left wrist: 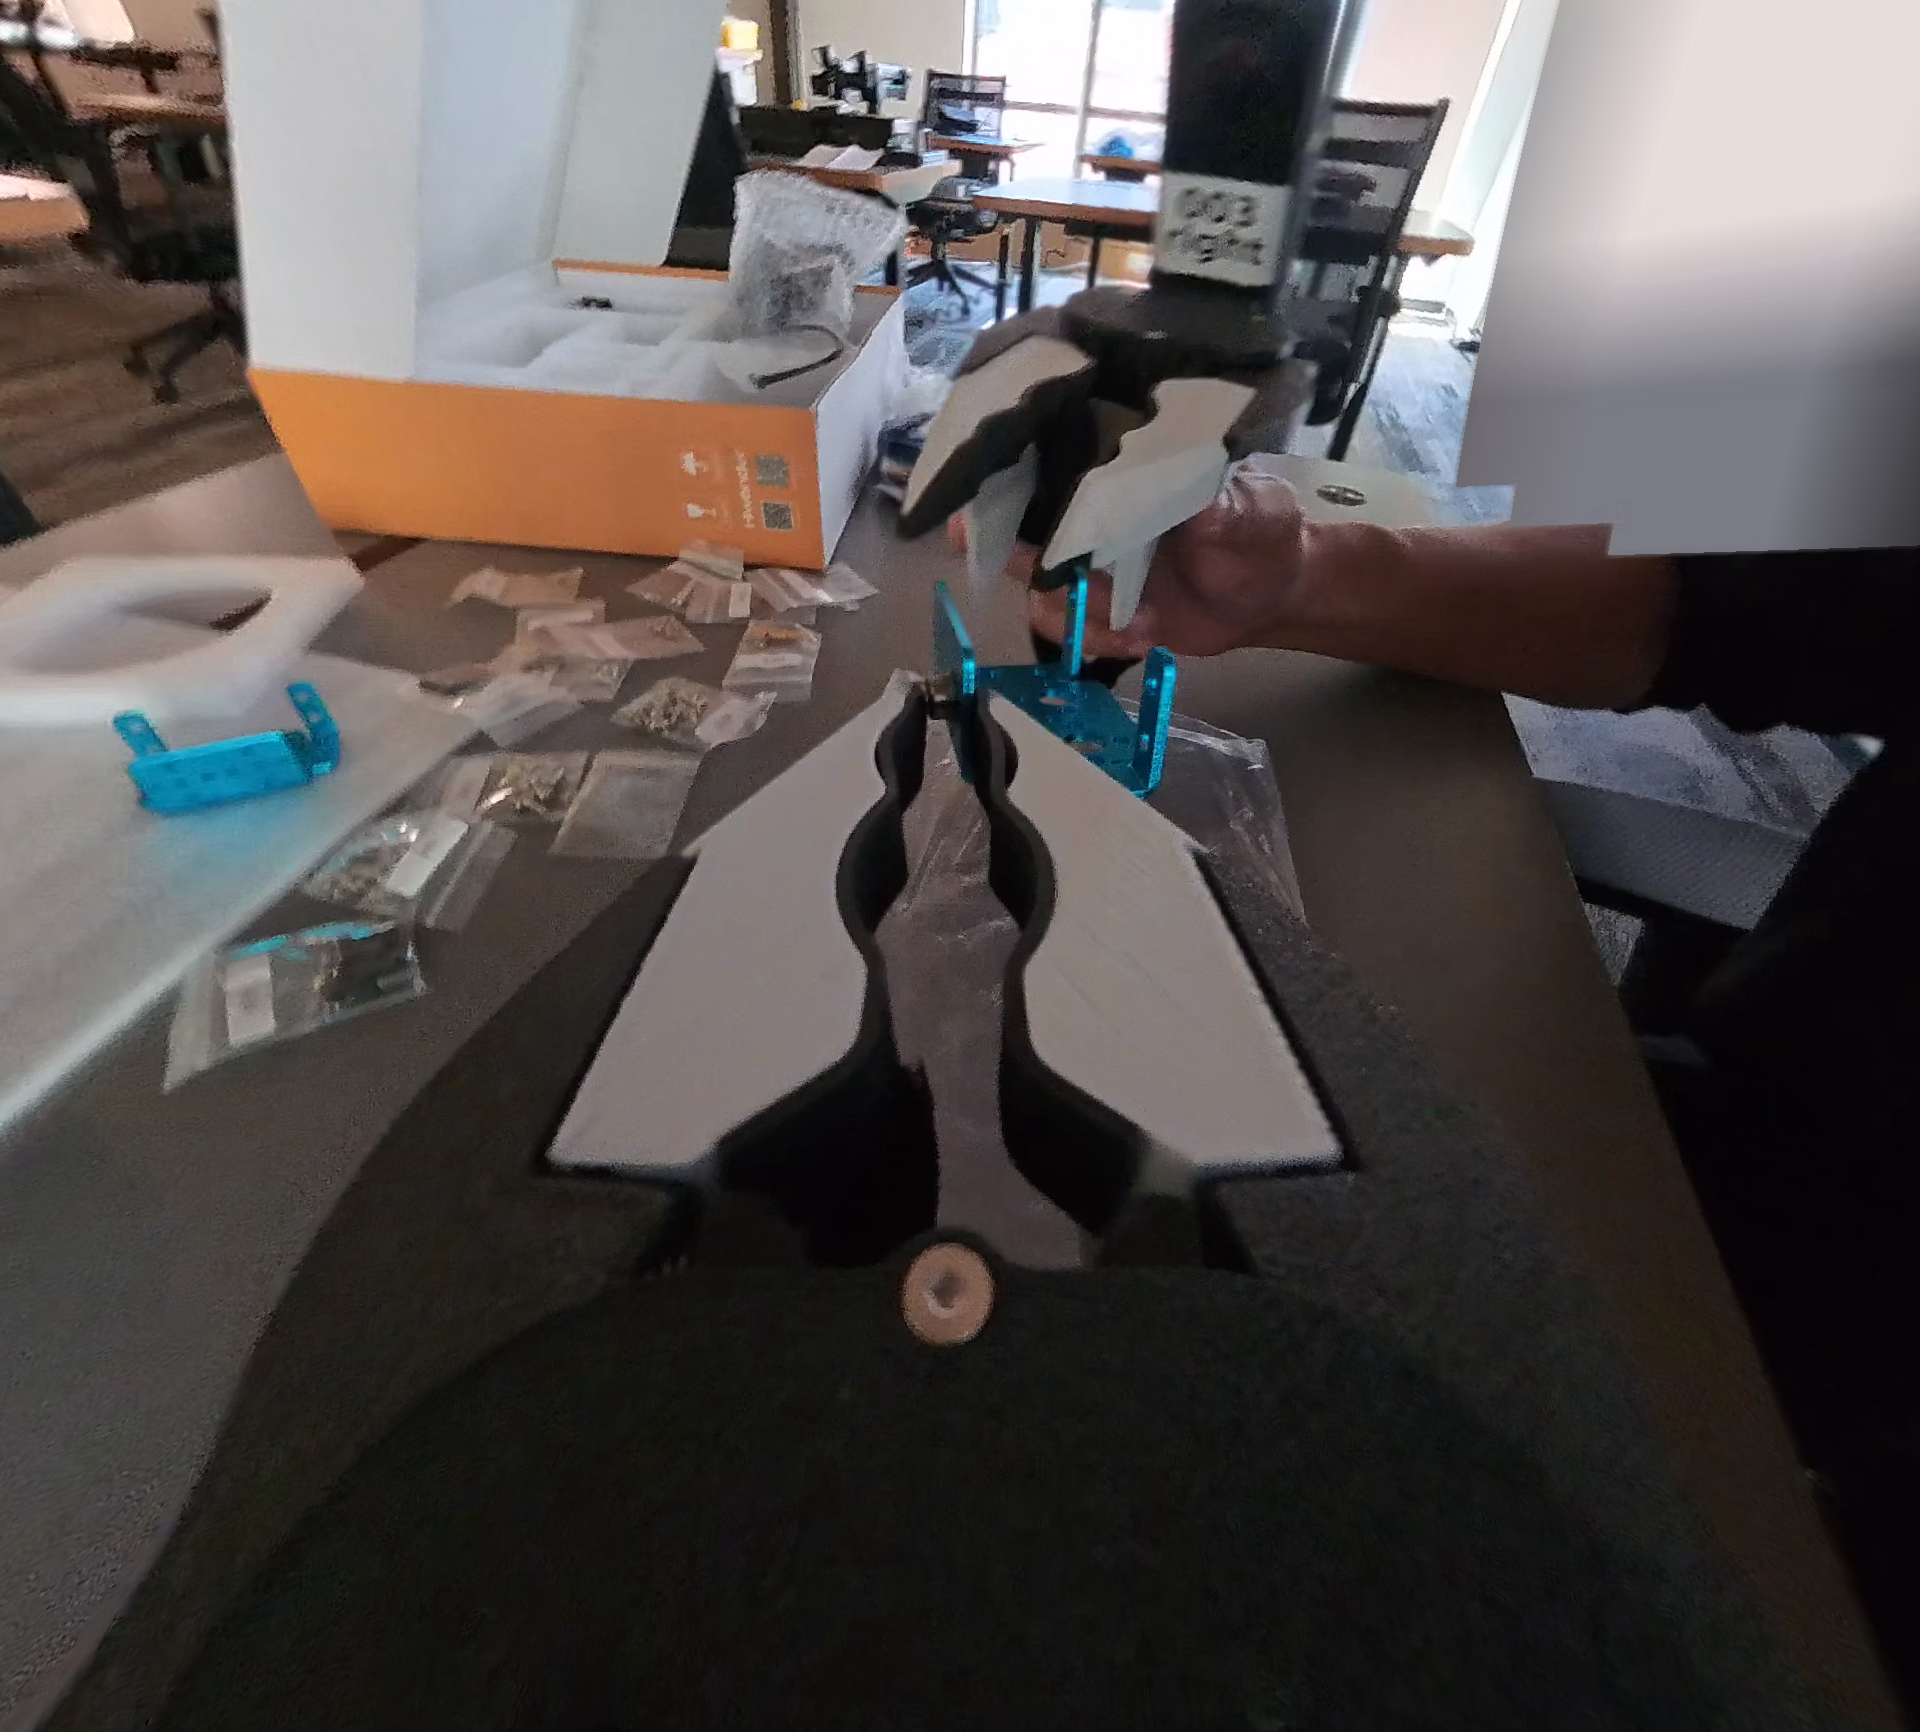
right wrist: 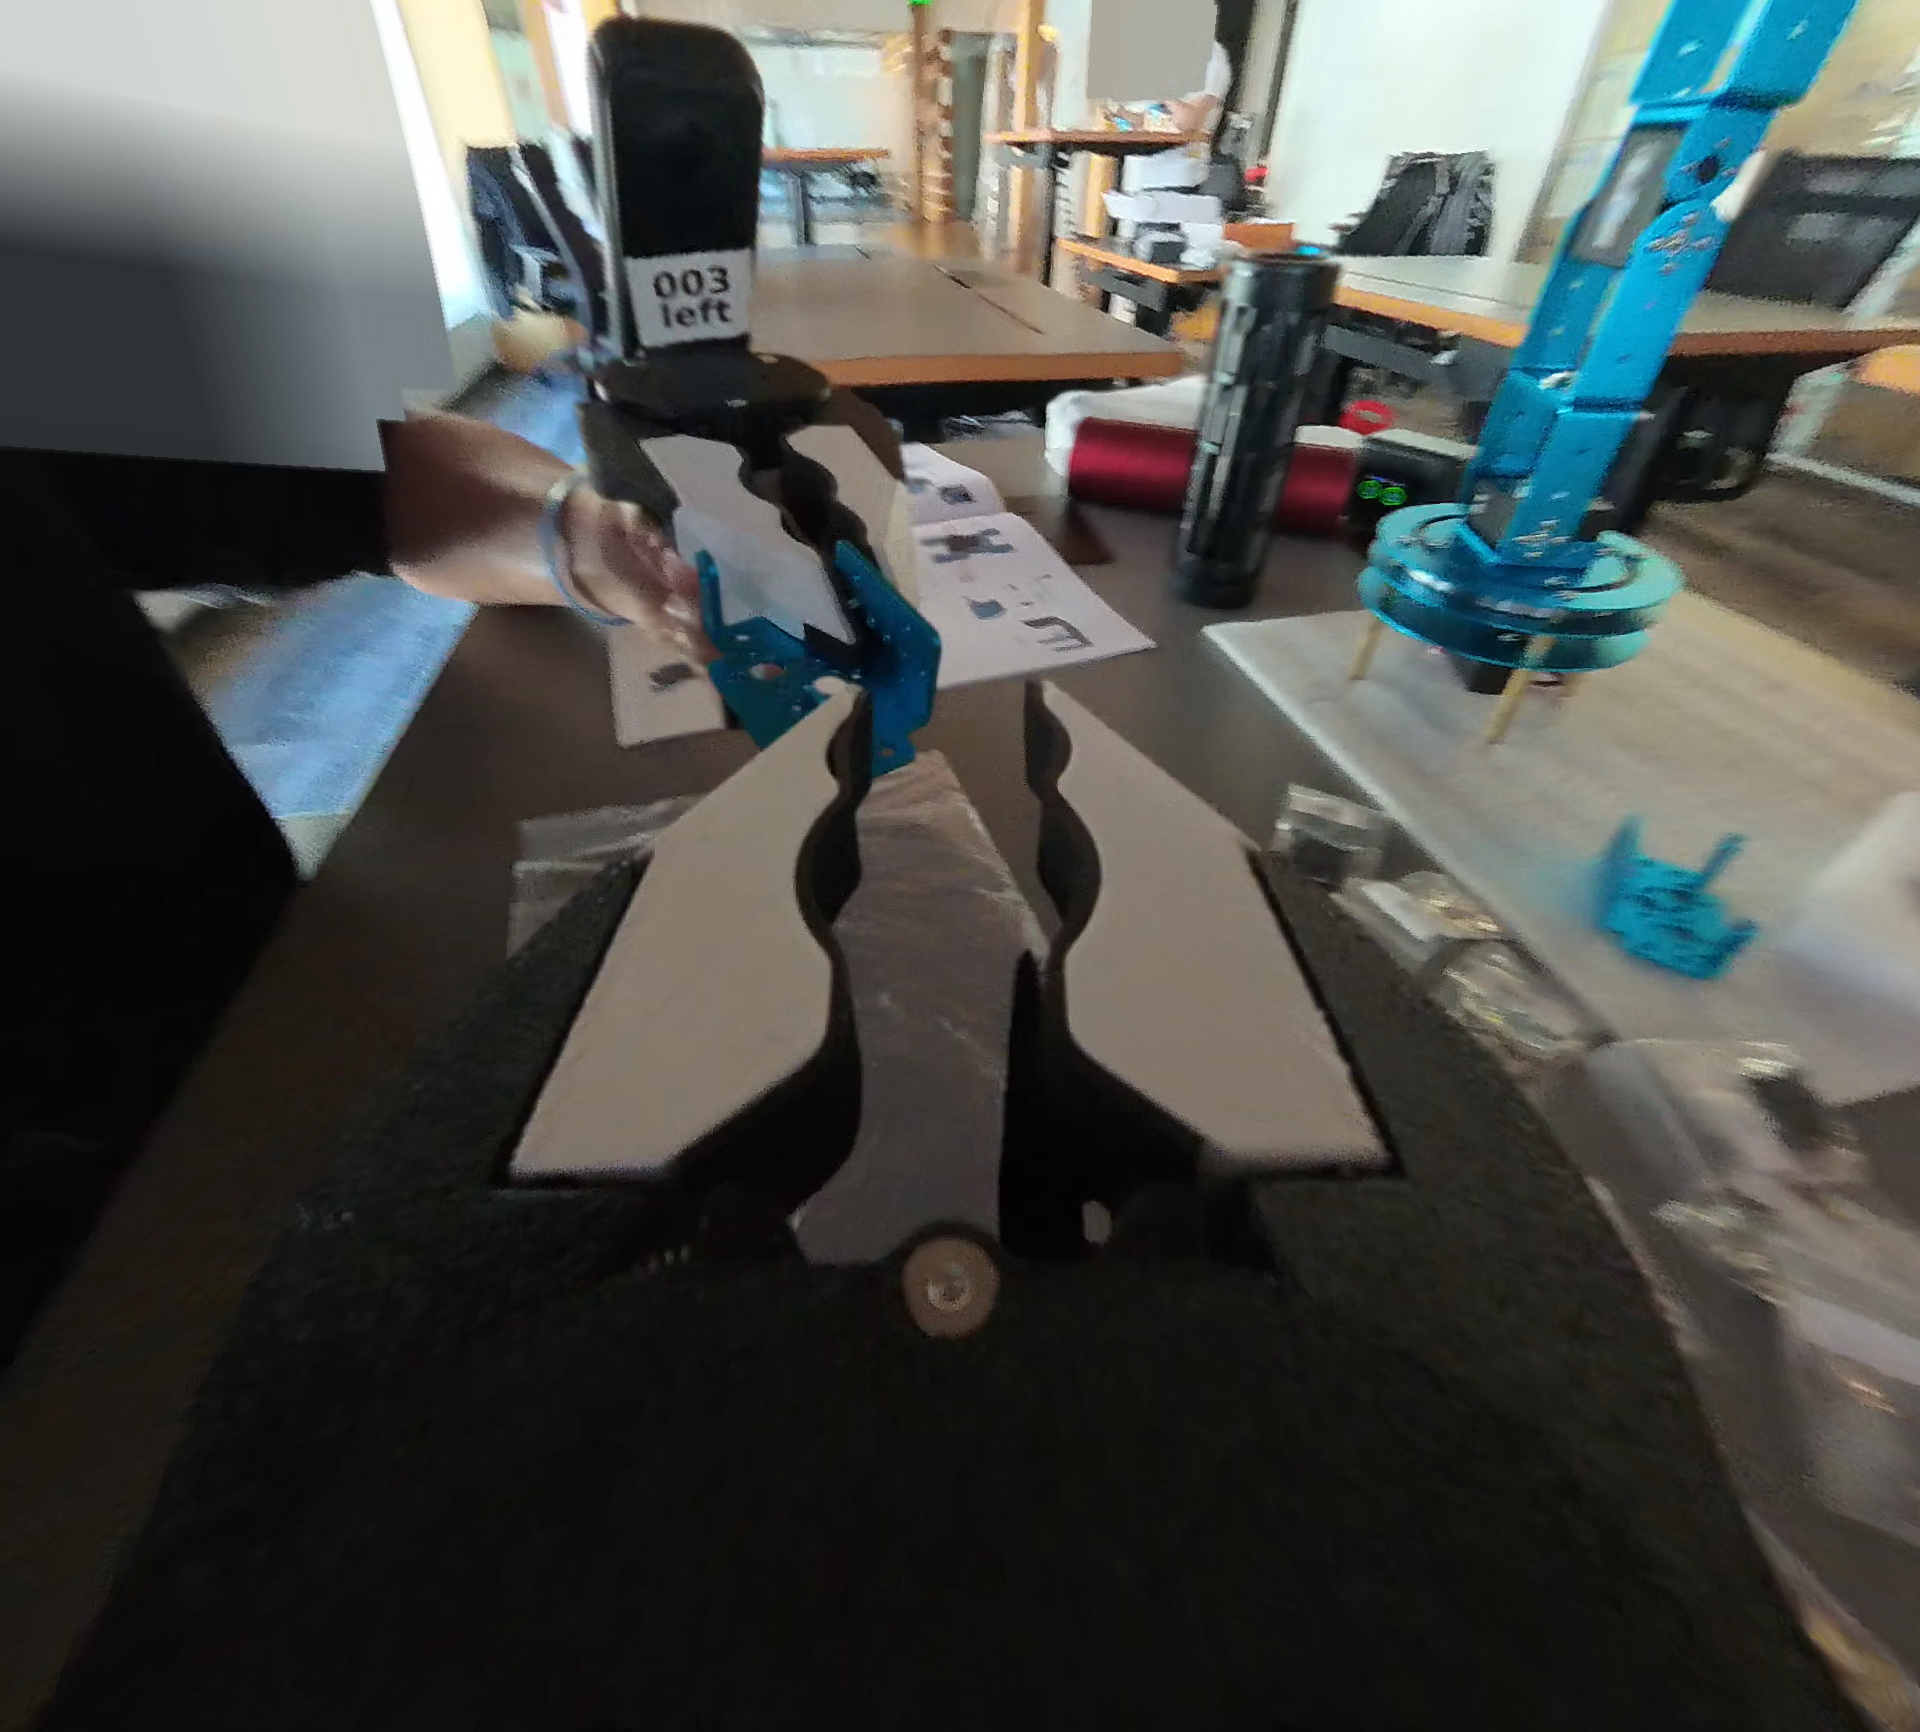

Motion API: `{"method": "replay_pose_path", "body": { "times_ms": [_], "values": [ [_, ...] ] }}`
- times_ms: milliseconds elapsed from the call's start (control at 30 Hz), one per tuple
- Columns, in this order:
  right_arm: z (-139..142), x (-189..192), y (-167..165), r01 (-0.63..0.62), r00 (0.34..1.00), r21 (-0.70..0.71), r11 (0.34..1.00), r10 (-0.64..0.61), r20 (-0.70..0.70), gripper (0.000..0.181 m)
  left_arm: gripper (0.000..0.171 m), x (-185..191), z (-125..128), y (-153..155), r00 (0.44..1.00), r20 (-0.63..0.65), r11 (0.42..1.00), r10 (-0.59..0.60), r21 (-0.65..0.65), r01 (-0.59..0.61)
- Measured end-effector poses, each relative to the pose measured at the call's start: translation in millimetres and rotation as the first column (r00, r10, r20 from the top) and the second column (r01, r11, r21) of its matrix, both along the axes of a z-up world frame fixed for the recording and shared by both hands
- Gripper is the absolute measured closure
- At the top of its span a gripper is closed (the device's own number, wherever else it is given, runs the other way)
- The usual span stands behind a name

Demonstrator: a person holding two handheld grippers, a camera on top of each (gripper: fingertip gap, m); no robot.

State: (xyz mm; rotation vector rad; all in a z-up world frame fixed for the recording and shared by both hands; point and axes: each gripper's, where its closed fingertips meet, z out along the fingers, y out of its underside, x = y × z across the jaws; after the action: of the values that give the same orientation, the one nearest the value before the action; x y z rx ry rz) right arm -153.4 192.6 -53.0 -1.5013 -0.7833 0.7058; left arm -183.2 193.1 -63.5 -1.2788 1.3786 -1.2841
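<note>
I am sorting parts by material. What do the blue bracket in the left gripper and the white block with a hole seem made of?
Blue bracket: likely anodised metal, shiny, thin, perforated. White block: apparently packing foam, matte and thick.

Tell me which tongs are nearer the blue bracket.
Left. The left tongs are clamped on the blue bracket; the right tongs are open just beside it, one tip almost touching.

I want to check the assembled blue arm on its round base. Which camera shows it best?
The right wrist view: the blue arm stands upright on its round base at right, on a pale board. The left wrist view does not show it at all.
</note>
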Motion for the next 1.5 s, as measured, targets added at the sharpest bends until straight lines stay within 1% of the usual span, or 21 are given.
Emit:
{"method": "replay_pose_path", "body": {
  "times_ms": [67, 133, 167, 233, 267, 300, 333, 367, 400, 433, 500, 567, 700, 767, 867, 900, 1000, 1167, 1300, 1433, 1500],
  "values": [
    [2.3, 6.5, 2.8, 0.068, 0.997, 0.042, 0.997, -0.07, 0.043, 0.15, 0.164, -0.7, -6.3, 9.9, 0.998, -0.017, 0.998, 0.054, -0.034, -0.055],
    [2.2, 7.9, 6.5, 0.12, 0.991, 0.014, 0.993, -0.121, 0.062, 0.142, 0.164, -2.8, -15.7, 27.0, 0.986, -0.049, 0.986, 0.16, -0.03, -0.162],
    [-0.4, 6.1, 9.7, 0.155, 0.987, -0.043, 0.987, -0.152, 0.06, 0.136, 0.164, -5.2, -18.9, 32.9, 0.976, -0.064, 0.976, 0.209, -0.046, -0.212],
    [-11.2, -10.8, 8.2, 0.178, 0.984, -0.215, 0.96, -0.172, 0.045, 0.113, 0.164, -12.8, -22.7, 36.4, 0.948, -0.093, 0.948, 0.303, -0.075, -0.31],
    [-14.4, -23.0, 4.1, 0.177, 0.984, -0.273, 0.946, -0.18, 0.014, 0.107, 0.164, -16.9, -21.1, 32.3, 0.936, -0.089, 0.935, 0.341, -0.069, -0.347],
    [-17.6, -34.3, -0.1, 0.179, 0.981, -0.31, 0.934, -0.193, -0.012, 0.105, 0.164, -20.9, -17.1, 26.0, 0.923, -0.071, 0.923, 0.378, -0.049, -0.381],
    [-20.0, -45.7, -4.8, 0.173, 0.981, -0.322, 0.931, -0.193, -0.031, 0.102, 0.164, -24.0, -12.9, 17.8, 0.913, -0.051, 0.914, 0.405, -0.013, -0.406],
    [-20.8, -53.6, -8.2, 0.18, 0.978, -0.311, 0.933, -0.205, -0.048, 0.105, 0.164, -26.2, -8.4, 9.8, 0.903, -0.03, 0.903, 0.429, 0.033, -0.428],
    [-21.9, -57.2, -9.6, 0.204, 0.972, -0.294, 0.934, -0.229, -0.055, 0.112, 0.164, -28.0, -4.1, 2.7, 0.892, -0.013, 0.89, 0.452, 0.076, -0.45],
    [-21.4, -60.1, -11.0, 0.214, 0.968, -0.276, 0.937, -0.241, -0.067, 0.115, 0.164, -29.7, -0.2, -3.0, 0.88, 0.0, 0.876, 0.475, 0.097, -0.473],
    [-18.2, -66.8, -17.1, 0.181, 0.969, -0.275, 0.944, -0.22, -0.117, 0.118, 0.164, -32.5, 4.3, -8.7, 0.86, 0.01, 0.855, 0.511, 0.102, -0.509],
    [-19.2, -67.8, -22.7, 0.161, 0.968, -0.285, 0.945, -0.208, -0.142, 0.119, 0.164, -33.0, 2.5, -14.6, 0.859, -0.013, 0.857, 0.512, 0.07, -0.51],
    [-31.2, -70.3, -35.3, 0.094, 0.976, -0.331, 0.939, -0.153, -0.155, 0.12, 0.162, -35.0, -10.1, -28.5, 0.887, -0.073, 0.89, 0.457, 0.033, -0.456],
    [-40.8, -72.9, -40.5, 0.072, 0.983, -0.367, 0.927, -0.128, -0.131, 0.119, 0.161, -36.8, -16.9, -34.3, 0.897, -0.1, 0.901, 0.431, -0.005, -0.434],
    [-53.3, -77.4, -44.5, 0.066, 0.992, -0.394, 0.917, -0.102, -0.071, 0.119, 0.15, -39.9, -26.6, -42.7, 0.905, -0.131, 0.907, 0.405, -0.073, -0.416],
    [-57.3, -78.9, -45.1, 0.066, 0.995, -0.402, 0.913, -0.092, -0.046, 0.12, 0.15, -41.7, -30.7, -43.6, 0.902, -0.141, 0.904, 0.408, -0.08, -0.421],
    [-68.7, -84.5, -45.4, 0.059, 0.998, -0.441, 0.895, -0.059, 0.013, 0.119, 0.146, -48.5, -43.2, -44.3, 0.894, -0.18, 0.896, 0.411, -0.103, -0.433],
    [-90.3, -95.1, -43.0, 0.06, 0.994, -0.529, 0.846, -0.001, 0.111, 0.119, 0.143, -60.7, -65.2, -42.2, 0.882, -0.263, 0.875, 0.391, -0.19, -0.445],
    [-95.4, -101.2, -39.4, 0.027, 0.989, -0.566, 0.824, 0.059, 0.133, 0.119, 0.142, -67.6, -70.2, -39.7, 0.886, -0.316, 0.877, 0.339, -0.235, -0.419],
    [-94.8, -97.6, -33.2, 0.0, 0.975, -0.553, 0.833, 0.124, 0.187, 0.119, 0.14, -66.1, -69.6, -36.2, 0.898, -0.36, 0.897, 0.252, -0.263, -0.357],
    [-95.3, -92.0, -29.1, -0.019, 0.965, -0.555, 0.831, 0.159, 0.206, 0.119, 0.139, -61.9, -71.0, -33.9, 0.899, -0.387, 0.914, 0.208, -0.252, -0.319]
  ]
}}
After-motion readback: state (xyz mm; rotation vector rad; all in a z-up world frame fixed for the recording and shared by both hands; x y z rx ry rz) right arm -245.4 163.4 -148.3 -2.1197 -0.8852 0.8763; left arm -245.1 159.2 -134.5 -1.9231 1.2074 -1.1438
